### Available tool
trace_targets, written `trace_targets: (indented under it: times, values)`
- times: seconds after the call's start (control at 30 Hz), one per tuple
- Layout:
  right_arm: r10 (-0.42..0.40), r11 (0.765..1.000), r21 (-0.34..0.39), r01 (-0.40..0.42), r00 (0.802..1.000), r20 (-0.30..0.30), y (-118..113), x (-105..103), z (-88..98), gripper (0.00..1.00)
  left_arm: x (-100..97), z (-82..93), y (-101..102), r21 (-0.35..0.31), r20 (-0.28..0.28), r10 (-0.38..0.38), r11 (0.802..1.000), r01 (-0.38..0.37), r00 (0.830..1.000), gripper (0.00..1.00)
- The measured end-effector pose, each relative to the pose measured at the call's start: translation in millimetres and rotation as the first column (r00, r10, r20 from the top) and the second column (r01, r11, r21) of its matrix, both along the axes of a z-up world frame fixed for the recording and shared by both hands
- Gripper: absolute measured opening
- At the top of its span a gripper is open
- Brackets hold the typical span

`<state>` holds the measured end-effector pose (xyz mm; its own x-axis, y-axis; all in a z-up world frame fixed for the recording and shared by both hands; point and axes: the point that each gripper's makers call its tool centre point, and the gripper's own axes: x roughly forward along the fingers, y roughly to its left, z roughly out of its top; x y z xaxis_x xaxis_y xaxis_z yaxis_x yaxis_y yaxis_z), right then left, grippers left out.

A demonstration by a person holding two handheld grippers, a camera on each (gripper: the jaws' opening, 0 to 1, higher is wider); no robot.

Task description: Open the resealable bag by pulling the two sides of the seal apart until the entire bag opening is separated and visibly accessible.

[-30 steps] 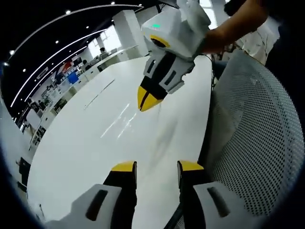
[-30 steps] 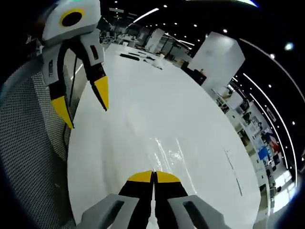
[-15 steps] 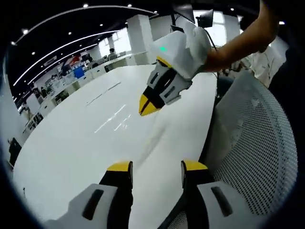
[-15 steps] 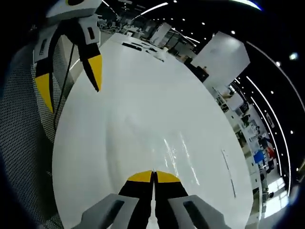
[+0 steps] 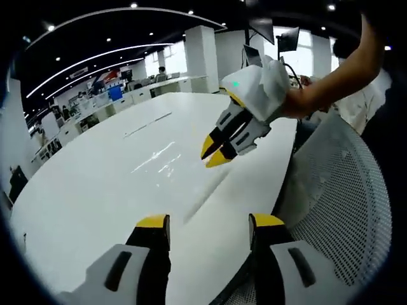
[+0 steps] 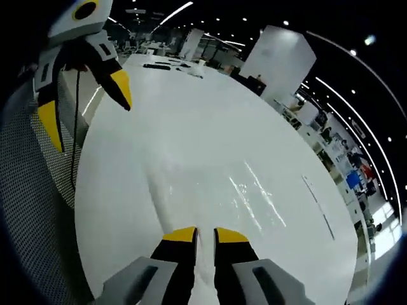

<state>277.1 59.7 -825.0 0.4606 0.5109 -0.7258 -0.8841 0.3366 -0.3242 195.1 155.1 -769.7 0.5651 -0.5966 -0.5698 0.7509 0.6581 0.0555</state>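
Although the clear resealable bag [image 6: 184,203] shows only as faint film on the glossy white counter [image 6: 254,127] ahead of the right gripper [image 6: 203,234], whose jaws are nearly together with hold unconfirmed, and the left gripper [image 5: 206,221] gapes empty, it is judged light, limp and slippery, best taken by each seal lip.

left gripper view: low over white table [image 5: 95,184] | right gripper view: same table, opposite-facing
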Motion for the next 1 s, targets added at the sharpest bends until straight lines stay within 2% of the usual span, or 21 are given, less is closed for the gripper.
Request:
trace_targets:
  times: [0.1, 0.27, 0.3, 0.4, 0.5, 0.6, 0.63, 0.67, 0.77, 0.9, 1.0]
  values:
    - [-0.038, 0.999, 0.028, 0.039, 0.999, -0.038, -3.9, -3.1, -2.7, 0.08, 0.3, -2.8, 1.7, -0.018, -0.023, 0.021, 1.000, -0.022, 1.000, 0.48]
    - [-0.064, 0.995, 0.073, 0.070, 0.995, -0.083, -9.3, -8.9, -1.0, 0.10, 2.8, 1.4, 5.1, -0.049, -0.022, 0.046, 0.998, -0.047, 0.999, 0.50]
    - [-0.080, 0.992, 0.090, 0.091, 0.989, -0.126, -10.4, -12.1, -3.2, 0.10, 3.3, 1.8, 5.2, -0.052, -0.018, 0.048, 0.997, -0.049, 0.999, 0.49]
    - [-0.124, 0.982, 0.125, 0.143, 0.981, -0.148, -15.7, -9.0, 0.7, 0.10, 4.4, 2.1, 6.2, -0.048, -0.009, 0.049, 0.998, -0.049, 0.999, 0.48]
    - [-0.156, 0.966, 0.174, 0.191, 0.968, -0.196, -19.5, -10.4, 6.1, 0.12, 6.0, 2.6, 8.7, -0.052, -0.010, 0.058, 0.997, -0.058, 0.998, 0.50]
    - [-0.177, 0.956, 0.192, 0.222, 0.958, -0.228, -25.0, -13.3, 7.5, 0.20, 6.5, 3.2, 10.7, -0.054, -0.012, 0.067, 0.996, -0.068, 0.998, 0.52]
    - [-0.210, 0.948, 0.190, 0.257, 0.949, -0.235, -30.7, -13.4, 7.1, 0.25, 7.2, 2.6, 12.6, -0.052, -0.010, 0.075, 0.996, -0.076, 0.997, 0.53]
    - [-0.222, 0.944, 0.200, 0.264, 0.952, -0.211, -34.7, -11.9, 9.2, 0.31, 7.6, 2.5, 13.9, -0.049, -0.008, 0.083, 0.995, -0.083, 0.997, 0.53]
    - [-0.231, 0.934, 0.222, 0.279, 0.948, -0.220, -39.1, -17.0, 11.5, 0.41, 7.4, 2.5, 15.5, -0.054, -0.011, 0.093, 0.994, -0.093, 0.996, 0.53]
    - [-0.244, 0.924, 0.240, 0.298, 0.942, -0.233, -46.0, -28.2, 15.9, 0.43, 7.8, 3.1, 17.1, -0.061, -0.009, 0.104, 0.993, -0.105, 0.995, 0.54]
    - [-0.265, 0.899, 0.281, 0.335, 0.929, -0.259, -48.3, -37.1, 22.0, 0.46, 9.8, 4.6, 21.1, -0.053, 0.004, 0.128, 0.990, -0.127, 0.992, 0.52]
